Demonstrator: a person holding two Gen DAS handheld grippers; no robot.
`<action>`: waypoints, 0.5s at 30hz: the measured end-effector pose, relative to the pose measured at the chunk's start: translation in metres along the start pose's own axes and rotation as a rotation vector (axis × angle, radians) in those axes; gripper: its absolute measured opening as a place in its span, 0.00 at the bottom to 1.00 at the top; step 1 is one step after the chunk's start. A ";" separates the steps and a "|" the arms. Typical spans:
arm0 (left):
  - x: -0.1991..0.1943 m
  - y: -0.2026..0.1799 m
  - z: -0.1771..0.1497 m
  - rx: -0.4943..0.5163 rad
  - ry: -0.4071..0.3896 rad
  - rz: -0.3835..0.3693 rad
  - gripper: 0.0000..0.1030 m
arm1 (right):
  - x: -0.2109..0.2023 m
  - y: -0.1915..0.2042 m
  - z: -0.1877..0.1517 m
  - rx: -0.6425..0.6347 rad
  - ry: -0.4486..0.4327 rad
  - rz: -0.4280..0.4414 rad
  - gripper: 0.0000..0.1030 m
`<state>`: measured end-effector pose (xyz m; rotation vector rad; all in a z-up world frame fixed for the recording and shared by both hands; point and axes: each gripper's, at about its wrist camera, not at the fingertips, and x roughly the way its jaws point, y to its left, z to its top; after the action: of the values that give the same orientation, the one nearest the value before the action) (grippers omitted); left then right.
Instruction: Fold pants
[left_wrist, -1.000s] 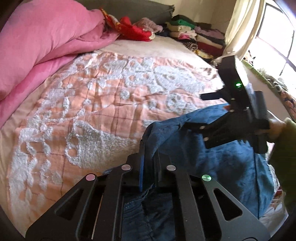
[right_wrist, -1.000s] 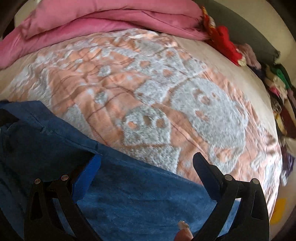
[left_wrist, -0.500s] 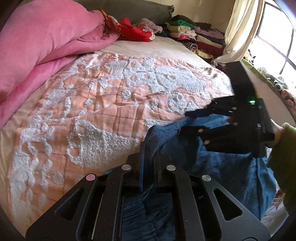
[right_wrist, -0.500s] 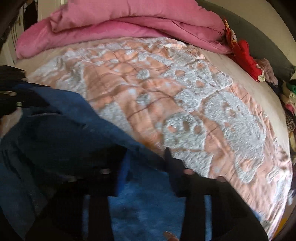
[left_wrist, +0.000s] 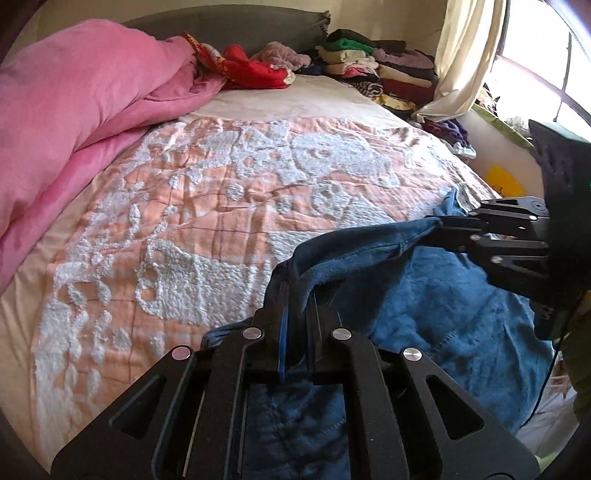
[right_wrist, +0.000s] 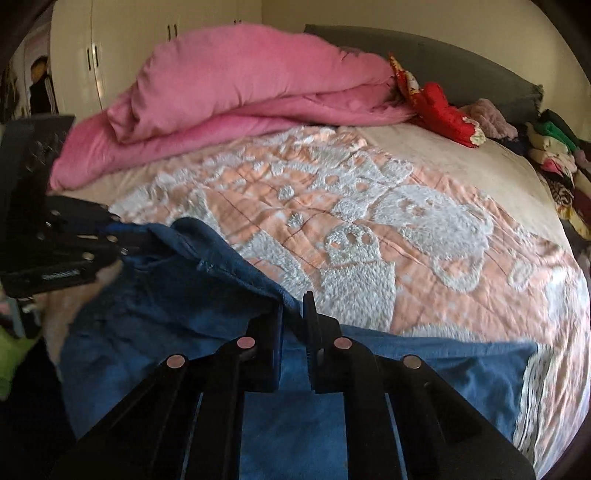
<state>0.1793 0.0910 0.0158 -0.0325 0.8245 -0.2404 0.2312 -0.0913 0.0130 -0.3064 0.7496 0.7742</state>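
Note:
Blue denim pants (left_wrist: 424, 306) lie at the near edge of the bed, on an orange-and-white quilt (left_wrist: 221, 206). My left gripper (left_wrist: 297, 295) is shut on the pants' upper edge at one corner. My right gripper (right_wrist: 293, 306) is shut on the same edge further along; it shows in the left wrist view (left_wrist: 439, 221) at the right, pinching the fabric. The edge is lifted and stretched between the two grippers. The pants also show in the right wrist view (right_wrist: 177, 317), with the left gripper (right_wrist: 118, 240) at the left.
A pink duvet (left_wrist: 74, 122) is bunched along the left side of the bed. Red cloth (left_wrist: 255, 68) and a stack of folded clothes (left_wrist: 369, 70) lie at the headboard end. A curtain and window (left_wrist: 517, 55) are at the right. White wardrobe doors (right_wrist: 129, 37) stand behind.
My right gripper went from open above the pants to shut on their upper edge. The edge is now lifted and pulled taut between both grippers. The left gripper kept its hold.

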 end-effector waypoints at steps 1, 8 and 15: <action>-0.002 -0.002 0.000 0.003 -0.001 0.001 0.02 | -0.007 0.002 -0.003 0.013 -0.007 0.006 0.09; -0.020 -0.016 -0.017 0.027 0.002 -0.012 0.02 | -0.038 0.023 -0.028 0.064 -0.021 0.015 0.09; -0.035 -0.029 -0.045 0.054 0.025 -0.023 0.02 | -0.063 0.050 -0.060 0.079 -0.024 0.032 0.09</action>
<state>0.1173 0.0735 0.0140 0.0117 0.8424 -0.2853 0.1353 -0.1205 0.0160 -0.2143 0.7624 0.7753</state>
